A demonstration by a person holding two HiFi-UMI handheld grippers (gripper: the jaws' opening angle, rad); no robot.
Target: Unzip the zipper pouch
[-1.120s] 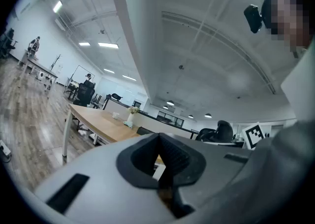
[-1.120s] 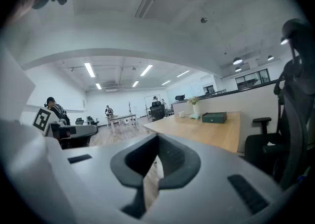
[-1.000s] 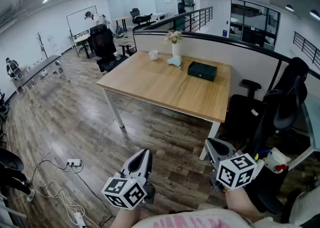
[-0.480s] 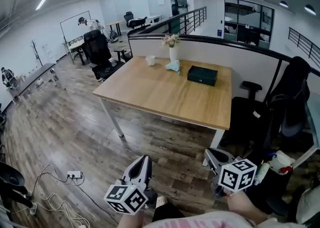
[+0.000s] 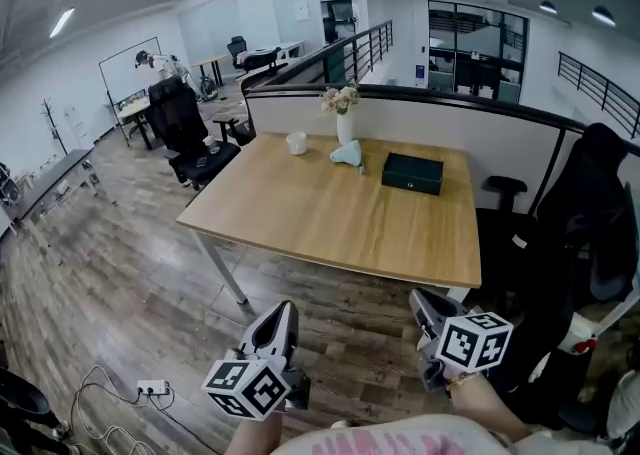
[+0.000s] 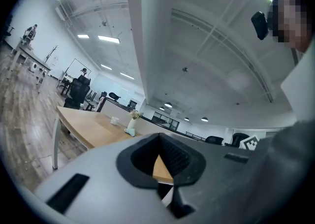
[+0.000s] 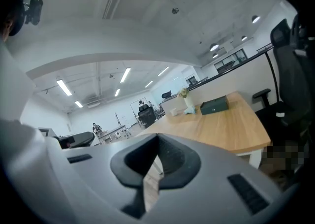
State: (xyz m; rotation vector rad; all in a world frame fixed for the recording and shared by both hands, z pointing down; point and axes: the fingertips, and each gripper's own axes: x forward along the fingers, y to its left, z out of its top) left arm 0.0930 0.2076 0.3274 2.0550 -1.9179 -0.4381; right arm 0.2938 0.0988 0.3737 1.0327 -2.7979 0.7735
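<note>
The zipper pouch (image 5: 412,172), a dark flat rectangular case, lies on the far right part of a wooden table (image 5: 320,213). It also shows small in the right gripper view as the pouch (image 7: 214,104). Both grippers are held low over the floor, well short of the table. My left gripper (image 5: 282,316) is shut with nothing in it, and the left gripper (image 6: 160,143) shows its jaws meeting. My right gripper (image 5: 424,301) is shut and empty too, the right gripper (image 7: 156,145) pointing toward the table.
A white vase with flowers (image 5: 344,123), a white cup (image 5: 296,143) and a pale blue object (image 5: 348,153) stand at the table's back. Black office chairs (image 5: 590,223) crowd the right side. A power strip with cables (image 5: 152,387) lies on the wooden floor at left.
The head view has drawn a little nearer to the table and turned, so the table sits more central. Both grippers stay low and shut.
</note>
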